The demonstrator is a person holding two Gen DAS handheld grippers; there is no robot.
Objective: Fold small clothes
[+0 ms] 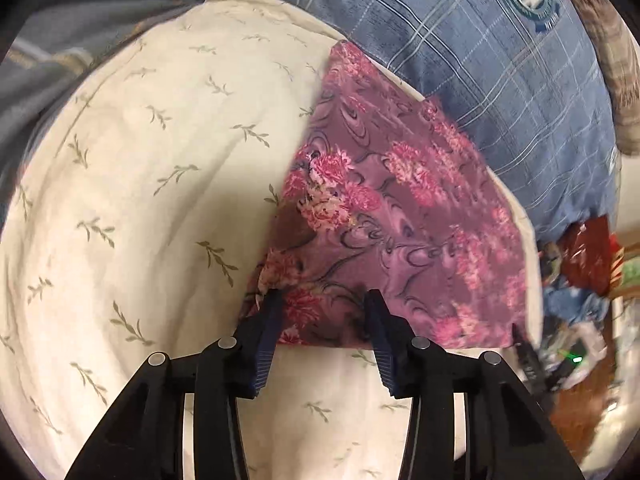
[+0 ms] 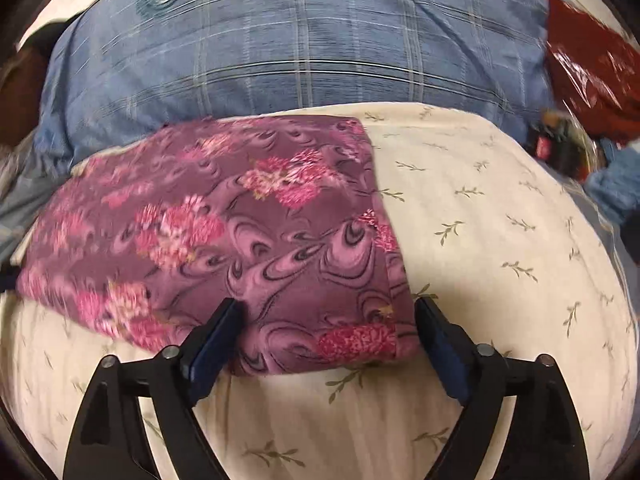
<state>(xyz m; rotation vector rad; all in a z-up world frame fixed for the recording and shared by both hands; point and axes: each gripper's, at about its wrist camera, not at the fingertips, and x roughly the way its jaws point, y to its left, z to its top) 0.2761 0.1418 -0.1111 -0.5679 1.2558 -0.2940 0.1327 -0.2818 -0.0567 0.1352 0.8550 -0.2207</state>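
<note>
A purple cloth with pink flowers (image 1: 400, 216) lies folded flat on a cream bedsheet (image 1: 160, 184). In the left wrist view my left gripper (image 1: 324, 300) is open, its fingertips over the cloth's near left corner. The cloth also shows in the right wrist view (image 2: 240, 248). My right gripper (image 2: 328, 310) is open wide, its jaws either side of the cloth's near right corner, just above it. Neither gripper holds anything.
A blue plaid pillow (image 1: 500, 80) lies right behind the cloth, also in the right wrist view (image 2: 300, 48). A red packet (image 2: 592, 80) and mixed clutter (image 1: 576, 320) lie at the bed's right side. Grey fabric (image 1: 60, 40) sits at the far left.
</note>
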